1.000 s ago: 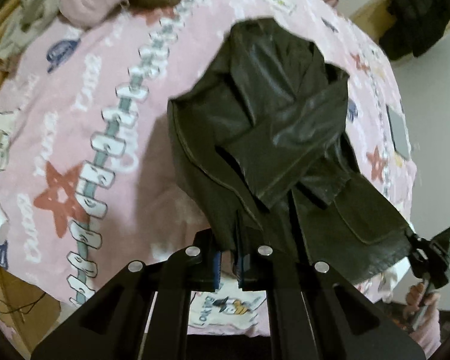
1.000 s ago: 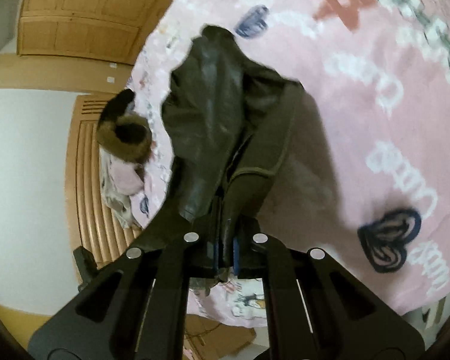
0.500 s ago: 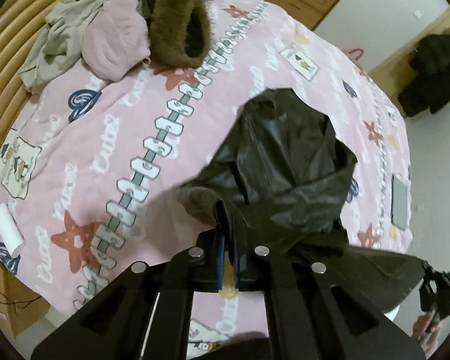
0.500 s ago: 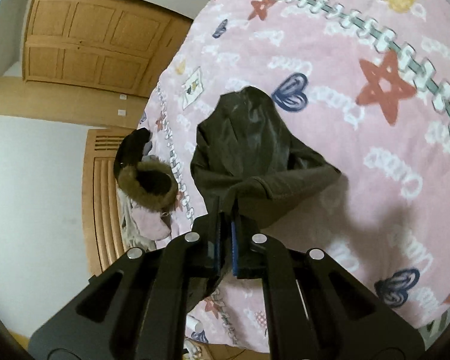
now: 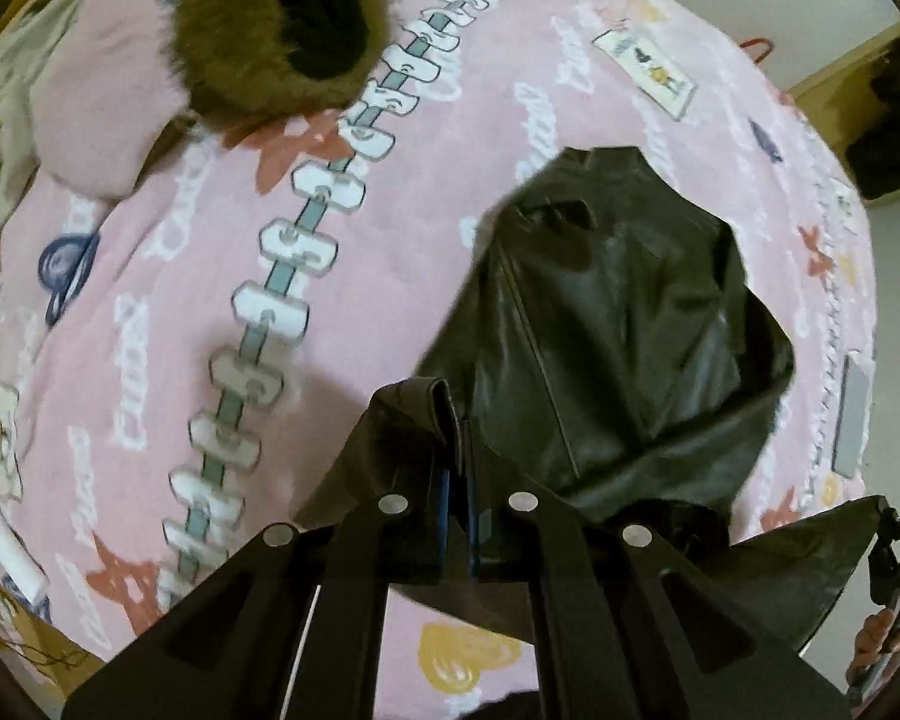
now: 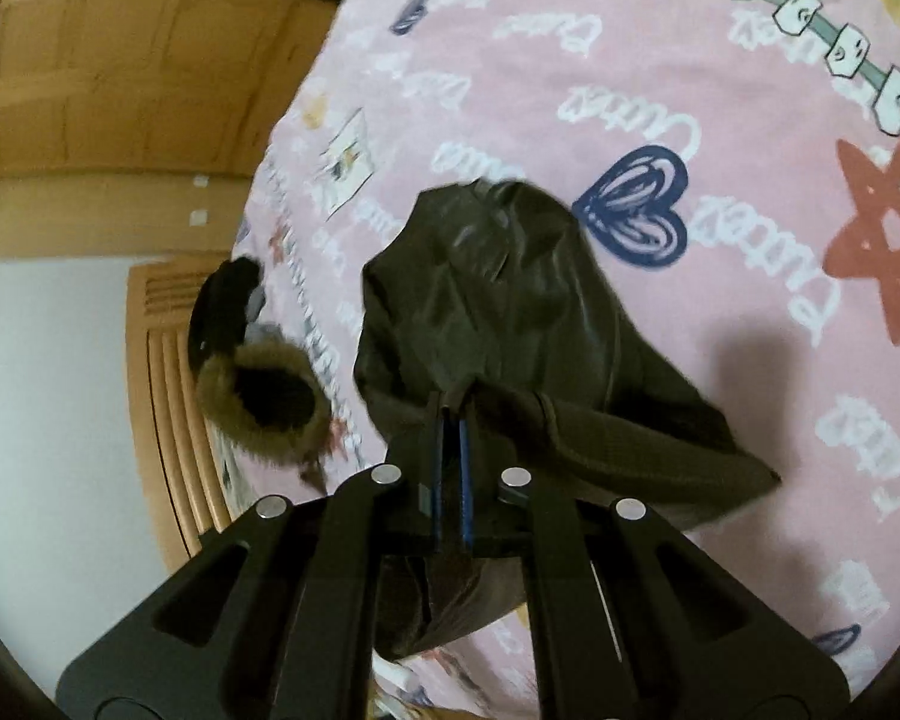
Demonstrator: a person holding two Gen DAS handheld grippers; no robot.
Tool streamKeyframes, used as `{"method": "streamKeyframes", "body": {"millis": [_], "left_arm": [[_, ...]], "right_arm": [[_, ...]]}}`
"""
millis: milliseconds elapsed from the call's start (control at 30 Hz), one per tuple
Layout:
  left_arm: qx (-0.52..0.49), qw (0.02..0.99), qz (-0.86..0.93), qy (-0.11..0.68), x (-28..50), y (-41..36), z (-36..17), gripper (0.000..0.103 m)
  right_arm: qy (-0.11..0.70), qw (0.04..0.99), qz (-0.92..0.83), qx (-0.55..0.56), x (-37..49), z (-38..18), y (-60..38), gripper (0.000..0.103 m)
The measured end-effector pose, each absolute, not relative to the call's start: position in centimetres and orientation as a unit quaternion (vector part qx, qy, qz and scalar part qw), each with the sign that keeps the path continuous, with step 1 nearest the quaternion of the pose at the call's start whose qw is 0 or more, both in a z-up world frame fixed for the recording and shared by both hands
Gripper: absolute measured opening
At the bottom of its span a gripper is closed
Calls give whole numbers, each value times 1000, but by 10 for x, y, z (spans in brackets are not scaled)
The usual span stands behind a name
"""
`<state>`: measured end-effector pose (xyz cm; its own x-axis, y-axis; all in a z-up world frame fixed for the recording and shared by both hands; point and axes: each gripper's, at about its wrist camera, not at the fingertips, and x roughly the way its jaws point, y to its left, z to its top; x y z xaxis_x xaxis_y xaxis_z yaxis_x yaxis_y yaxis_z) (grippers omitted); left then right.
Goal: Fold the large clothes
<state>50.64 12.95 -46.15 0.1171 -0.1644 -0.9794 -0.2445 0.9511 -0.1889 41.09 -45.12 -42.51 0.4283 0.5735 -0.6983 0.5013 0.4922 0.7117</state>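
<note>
A black leather jacket (image 5: 618, 324) lies partly on the pink patterned bed (image 5: 150, 312), its collar end far from me and its hem lifted and folded toward the collar. My left gripper (image 5: 457, 420) is shut on one bottom corner of the jacket. My right gripper (image 6: 450, 414) is shut on the other bottom corner; the jacket (image 6: 498, 312) bunches just ahead of it. The right gripper also shows at the lower right edge of the left wrist view (image 5: 897, 546), holding the stretched hem.
A fur-trimmed hood (image 5: 282, 24) and a pile of pink and grey clothes (image 5: 90, 78) lie at the bed's far left. A grey flat item (image 5: 852, 420) lies near the right edge. Wooden cupboards (image 6: 120, 72) and a headboard (image 6: 174, 420) stand beyond the bed.
Both grippers have carried the jacket's hem up and forward toward the collar, so the lower part now folds over the upper part. Both grips stayed shut.
</note>
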Motion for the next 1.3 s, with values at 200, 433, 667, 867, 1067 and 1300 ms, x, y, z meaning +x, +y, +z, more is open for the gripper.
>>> {"method": "streamKeyframes", "body": {"millis": [200,433,667,867,1067,1300], "left_arm": [[-137,736,38,662,579,143,-465,4],[-112,769,9,630,669,121,-439,4],[-78,771,6,632,753,92,-462,4],[-66,749,15,659,781,72,-512,4],[-32,736,0,676,788,51,-526,9],[-75,718,8,692,798,55,-517,59]], "right_arm": [[520,665,-10,536,469,-450,-486,3],[499,674,-11,545,555,-457,-508,3],[512,680,-41,522,628,-488,-526,3],[539,663,-81,513,645,-533,-526,3],[552,654,-84,511,660,-555,-521,4],[544,631,-84,546,657,-560,-525,8]]}}
